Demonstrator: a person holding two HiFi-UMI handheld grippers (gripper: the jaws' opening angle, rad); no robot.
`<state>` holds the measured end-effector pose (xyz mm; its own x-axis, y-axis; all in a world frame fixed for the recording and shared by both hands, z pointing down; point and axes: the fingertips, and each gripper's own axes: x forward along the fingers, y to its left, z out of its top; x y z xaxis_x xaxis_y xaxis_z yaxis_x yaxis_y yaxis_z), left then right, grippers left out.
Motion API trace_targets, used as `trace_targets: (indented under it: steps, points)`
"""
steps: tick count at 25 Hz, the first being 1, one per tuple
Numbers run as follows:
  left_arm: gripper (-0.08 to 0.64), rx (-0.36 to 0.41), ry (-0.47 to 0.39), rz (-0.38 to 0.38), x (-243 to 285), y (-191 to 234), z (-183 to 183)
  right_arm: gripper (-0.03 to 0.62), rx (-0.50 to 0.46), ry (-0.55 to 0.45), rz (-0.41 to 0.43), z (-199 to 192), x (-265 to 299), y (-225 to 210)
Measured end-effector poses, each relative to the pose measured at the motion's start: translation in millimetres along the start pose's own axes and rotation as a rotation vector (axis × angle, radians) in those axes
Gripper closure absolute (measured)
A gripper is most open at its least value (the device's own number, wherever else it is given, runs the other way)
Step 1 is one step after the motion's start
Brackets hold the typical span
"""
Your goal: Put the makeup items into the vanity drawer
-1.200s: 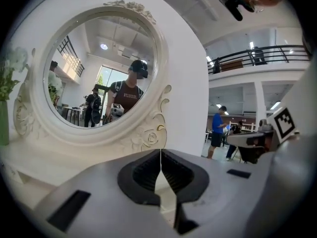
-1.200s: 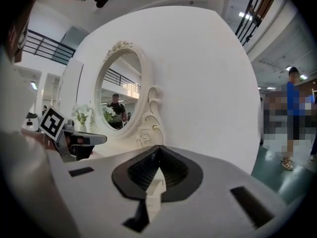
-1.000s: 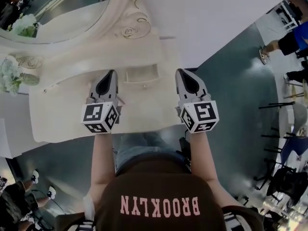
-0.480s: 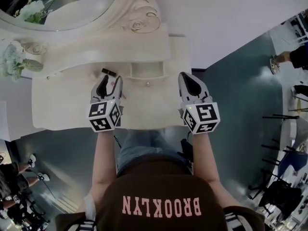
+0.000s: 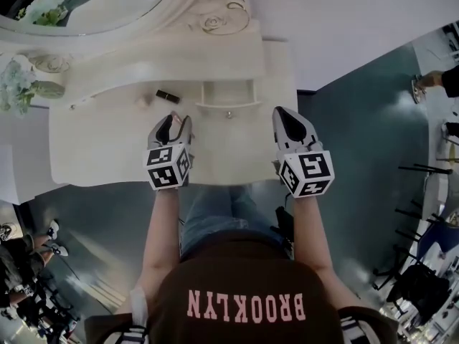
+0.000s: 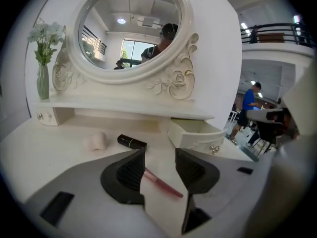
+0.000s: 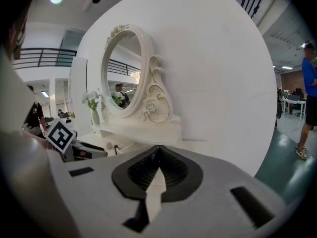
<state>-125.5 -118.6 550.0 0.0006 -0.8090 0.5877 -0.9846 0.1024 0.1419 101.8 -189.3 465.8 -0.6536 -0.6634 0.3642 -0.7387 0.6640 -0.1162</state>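
Your left gripper (image 6: 159, 152), fingers just opened and spread, has the pink pencil (image 6: 161, 183) between them on the tabletop (image 6: 49, 152), lower centre. Expect it to be light, thin and roll-prone: pinch mid-shaft. Right gripper (image 7: 158, 150): fingers pressed together, empty.

The table (image 5: 107, 149) is cream-painted and smooth, with a soft satin sheen. The drawer (image 6: 195, 133) has the same finish and a small shiny metal knob (image 6: 214, 149). The mirror (image 6: 130, 31) is glossy glass in a carved, painted frame (image 6: 178, 78). The lipstick (image 6: 132, 142) is glossy black, probably plastic. The pencil (image 6: 162, 182) is smooth pink with a slight shine. The sponge (image 6: 97, 141) is matt. The right tongs (image 7: 158, 150) are matt grey plastic with black ribbed pads (image 7: 173, 170). The floor (image 5: 358, 120) is polished teal.
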Motion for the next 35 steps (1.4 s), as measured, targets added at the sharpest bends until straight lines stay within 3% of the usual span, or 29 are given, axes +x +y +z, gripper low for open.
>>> trace_targets:
  steps: [10, 16, 20, 22, 23, 28, 35]
  points:
    - [0.377, -0.013, 0.139, 0.029, 14.5, 7.1, -46.2, 0.595, -0.008, 0.011, 0.011, 0.6, 11.4, 6.2]
    - [0.390, 0.072, 0.200, 0.052, 18.1, 4.7, -57.4, 0.594, -0.019, 0.003, 0.010, 7.5, 12.3, 9.8]
    - [0.407, 0.060, 0.208, 0.058, 17.2, 7.2, -54.1, 0.594, -0.024, 0.003, 0.011, 9.2, 12.7, 12.1]
    - [0.454, 0.048, 0.221, 0.065, 16.4, 12.3, -54.3, 0.594, -0.026, 0.005, 0.012, 8.8, 12.8, 13.4]
    - [0.517, 0.042, 0.228, 0.064, 15.9, 14.7, -54.4, 0.594, -0.027, 0.005, 0.013, 8.7, 12.6, 13.9]
    - [0.520, 0.002, 0.243, 0.017, 13.0, 16.5, -54.2, 0.594, -0.027, -0.005, 0.007, 12.6, 9.6, 12.9]
    - [0.522, 0.005, 0.213, 0.024, 4.1, 20.0, -45.3, 0.594, -0.039, -0.036, 0.005, 27.6, 7.5, 13.6]
